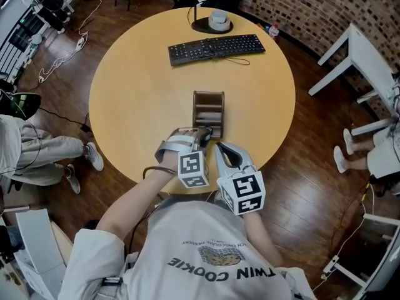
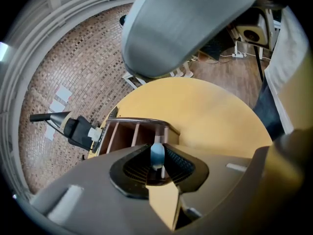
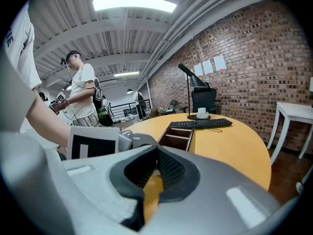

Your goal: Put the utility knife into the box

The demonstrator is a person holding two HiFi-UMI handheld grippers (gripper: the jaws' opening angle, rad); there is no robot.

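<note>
A brown wooden box (image 1: 208, 95) with open compartments stands in the middle of the round table (image 1: 131, 105). My left gripper (image 1: 202, 132) sits at the box's near edge, shut on the utility knife (image 2: 157, 152), whose pale blue end sticks up between the pads. In the left gripper view the box (image 2: 132, 131) lies just beyond the jaws. My right gripper (image 1: 218, 145) rests just right of the left one, a little nearer to me. Its pads (image 3: 166, 168) meet with nothing between them, and the box (image 3: 178, 136) is ahead of it.
A black keyboard (image 1: 216, 47) and a lamp base with a cup (image 1: 215, 22) sit at the table's far side. A white table (image 1: 356, 55) stands to the right. One person sits at the left (image 1: 37, 152); another stands in the right gripper view (image 3: 80, 94).
</note>
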